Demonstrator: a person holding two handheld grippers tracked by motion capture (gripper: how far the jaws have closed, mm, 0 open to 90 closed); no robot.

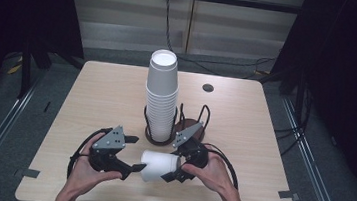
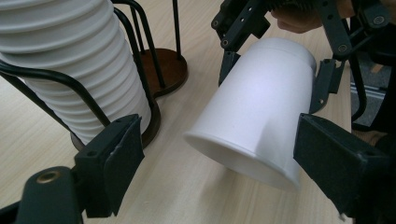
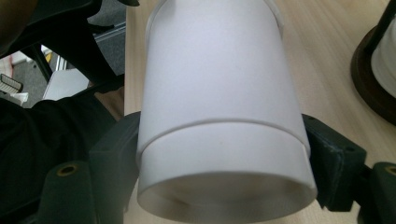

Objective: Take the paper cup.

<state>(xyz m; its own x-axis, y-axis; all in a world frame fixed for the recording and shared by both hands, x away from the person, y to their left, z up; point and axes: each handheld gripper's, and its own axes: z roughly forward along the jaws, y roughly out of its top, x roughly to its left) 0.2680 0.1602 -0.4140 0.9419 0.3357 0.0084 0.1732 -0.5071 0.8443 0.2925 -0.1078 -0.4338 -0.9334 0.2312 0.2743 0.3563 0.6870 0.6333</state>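
Observation:
A white paper cup (image 1: 156, 166) lies on its side above the table's front, between my two grippers. My right gripper (image 1: 173, 167) is shut on its base end; in the right gripper view both pads (image 3: 329, 158) press the cup (image 3: 219, 102). My left gripper (image 1: 136, 153) stands open at the cup's mouth. In the left gripper view its right jaw sits against the rim of the cup (image 2: 257, 112), while its left jaw stays apart from it. A tall stack of white cups (image 1: 161, 91) stands upright in a black wire holder (image 1: 158, 139).
Beside the stack is a second wire holder with a bare brown base (image 1: 195, 126), just behind my right hand. The wooden table (image 1: 102, 92) has a small dark hole (image 1: 208, 87) at the back right. A person's hands hold both grippers near the front edge.

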